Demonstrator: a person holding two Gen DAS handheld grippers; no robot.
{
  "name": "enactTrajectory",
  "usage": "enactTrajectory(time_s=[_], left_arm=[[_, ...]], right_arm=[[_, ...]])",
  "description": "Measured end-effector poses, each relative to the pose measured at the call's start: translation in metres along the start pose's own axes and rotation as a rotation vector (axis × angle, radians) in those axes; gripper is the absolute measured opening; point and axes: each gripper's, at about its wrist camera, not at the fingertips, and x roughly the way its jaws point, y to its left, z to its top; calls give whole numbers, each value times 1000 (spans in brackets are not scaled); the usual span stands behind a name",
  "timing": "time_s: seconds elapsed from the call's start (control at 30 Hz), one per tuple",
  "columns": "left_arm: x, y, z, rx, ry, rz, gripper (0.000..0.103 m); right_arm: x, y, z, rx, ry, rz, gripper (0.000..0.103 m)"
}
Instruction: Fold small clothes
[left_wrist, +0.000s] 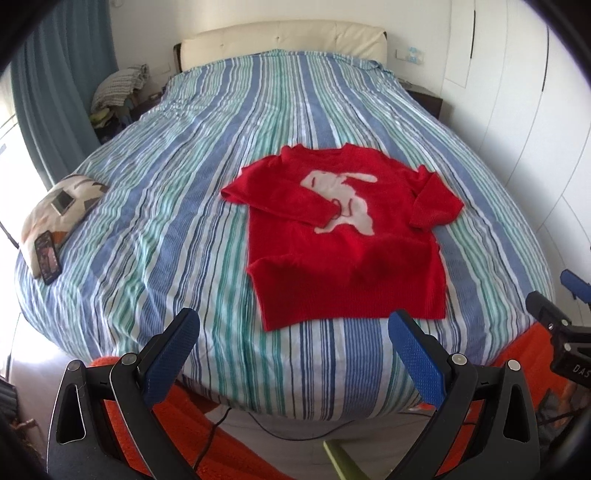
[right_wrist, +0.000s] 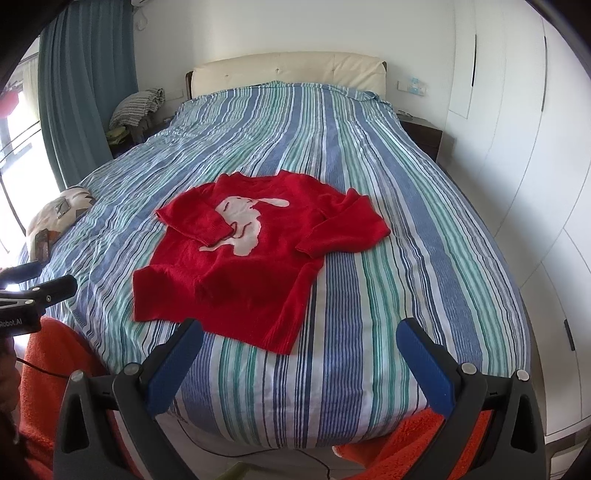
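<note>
A small red sweater (left_wrist: 343, 236) with a white animal shape on its chest lies flat on the striped bed, hem toward me; both sleeves are folded in over the body. It also shows in the right wrist view (right_wrist: 251, 254). My left gripper (left_wrist: 293, 325) is open and empty, held just short of the sweater's hem above the bed's near edge. My right gripper (right_wrist: 299, 332) is open and empty, to the right of the hem's corner. The right gripper's tip shows at the edge of the left wrist view (left_wrist: 554, 314), and the left gripper's tip in the right wrist view (right_wrist: 44, 291).
The bed (left_wrist: 184, 206) has a blue, green and white striped cover. A patterned cushion (left_wrist: 55, 210) with a phone (left_wrist: 47, 256) on it lies at the left edge. White wardrobe doors (right_wrist: 517, 147) stand on the right. An orange rug (right_wrist: 406, 446) and a cable lie on the floor.
</note>
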Motion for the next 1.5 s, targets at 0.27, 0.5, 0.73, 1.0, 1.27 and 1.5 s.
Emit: enactTrajectory(time_s=[0.27,0.5,0.73,1.0,1.27,1.5], left_arm=[[0,0,-7,3,-16,9,102],[1,0,-11,1,-10,9,102],[0,-2,-10,-4,-16,5,102],[1,-4,-11,-1,-11,2,102],[7,-4,-13,1,12,3,102],[8,-4,-14,-6,15,0,102]], right_arm=[[1,-2,2,13,9,21,103],[1,3,1,6,13,23,103],[0,5,2,6,9,28,103],[2,8,0,5,18,36,103],[6,10,-1,8,36,47,103],[7,12,-2,8,36,50,103]])
